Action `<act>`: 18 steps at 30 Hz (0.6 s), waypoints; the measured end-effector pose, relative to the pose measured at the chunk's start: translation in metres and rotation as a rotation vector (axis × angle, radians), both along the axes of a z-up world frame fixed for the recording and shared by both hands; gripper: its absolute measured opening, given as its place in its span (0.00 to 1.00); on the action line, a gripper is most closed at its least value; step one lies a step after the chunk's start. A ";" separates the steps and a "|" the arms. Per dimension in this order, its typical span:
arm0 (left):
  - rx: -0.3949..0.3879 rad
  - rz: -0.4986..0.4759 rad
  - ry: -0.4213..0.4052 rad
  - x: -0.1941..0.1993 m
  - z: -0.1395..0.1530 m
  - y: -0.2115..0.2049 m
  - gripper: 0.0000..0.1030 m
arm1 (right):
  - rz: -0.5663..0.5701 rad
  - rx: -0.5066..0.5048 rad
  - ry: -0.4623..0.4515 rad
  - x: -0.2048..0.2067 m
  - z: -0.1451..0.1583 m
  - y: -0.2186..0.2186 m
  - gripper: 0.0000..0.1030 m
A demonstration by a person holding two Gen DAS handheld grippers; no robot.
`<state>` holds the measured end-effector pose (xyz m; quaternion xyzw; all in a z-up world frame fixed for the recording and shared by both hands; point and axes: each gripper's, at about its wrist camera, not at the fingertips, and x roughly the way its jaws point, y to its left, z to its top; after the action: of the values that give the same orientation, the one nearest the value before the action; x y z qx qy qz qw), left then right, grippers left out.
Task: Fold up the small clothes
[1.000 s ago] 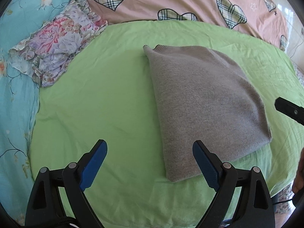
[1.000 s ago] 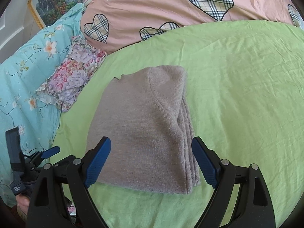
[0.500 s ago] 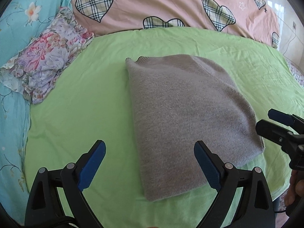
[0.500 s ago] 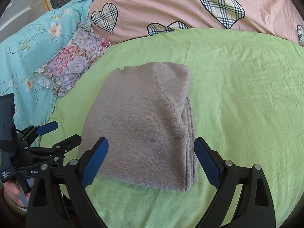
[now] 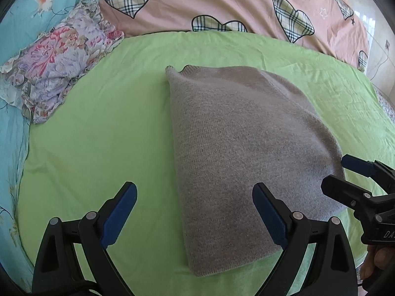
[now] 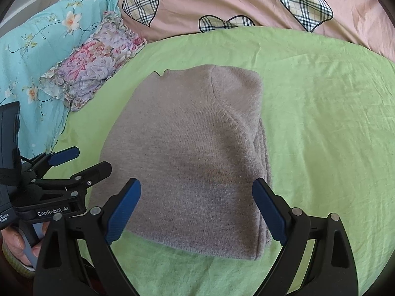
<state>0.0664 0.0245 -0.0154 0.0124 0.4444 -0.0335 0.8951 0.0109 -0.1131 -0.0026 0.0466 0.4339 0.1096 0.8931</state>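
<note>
A grey knit sweater lies folded flat on the green sheet; it also shows in the right wrist view, with its stacked folded edges on its right side. My left gripper is open and empty above the sweater's near left edge. My right gripper is open and empty above the sweater's near edge. The left gripper also shows in the right wrist view, and the right gripper shows at the right edge of the left wrist view.
A floral frilled cloth lies at the far left, beside a turquoise flowered cover. A pink quilt with plaid hearts lies along the back. Bare green sheet stretches right of the sweater.
Both grippers have moved in toward the sweater's near edge and closer to each other. The sweater has not moved. Both stay open.
</note>
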 end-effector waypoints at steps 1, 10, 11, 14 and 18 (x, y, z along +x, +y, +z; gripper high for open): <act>-0.001 0.001 0.001 -0.001 -0.001 -0.001 0.92 | 0.002 0.000 0.001 0.000 -0.001 0.000 0.89; 0.014 -0.012 0.001 -0.002 -0.003 -0.008 0.93 | 0.001 0.009 0.005 0.002 -0.004 0.001 0.89; 0.014 -0.013 0.000 -0.003 -0.003 -0.009 0.93 | 0.003 0.008 0.004 0.002 -0.003 0.000 0.89; 0.013 -0.014 -0.004 -0.004 -0.002 -0.009 0.93 | 0.003 0.009 0.002 0.002 -0.004 0.000 0.89; 0.017 -0.018 -0.009 -0.005 -0.001 -0.010 0.93 | 0.001 0.015 0.002 0.003 -0.004 -0.001 0.89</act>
<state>0.0617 0.0144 -0.0160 0.0240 0.4407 -0.0377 0.8965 0.0136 -0.1137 -0.0069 0.0533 0.4339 0.1135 0.8922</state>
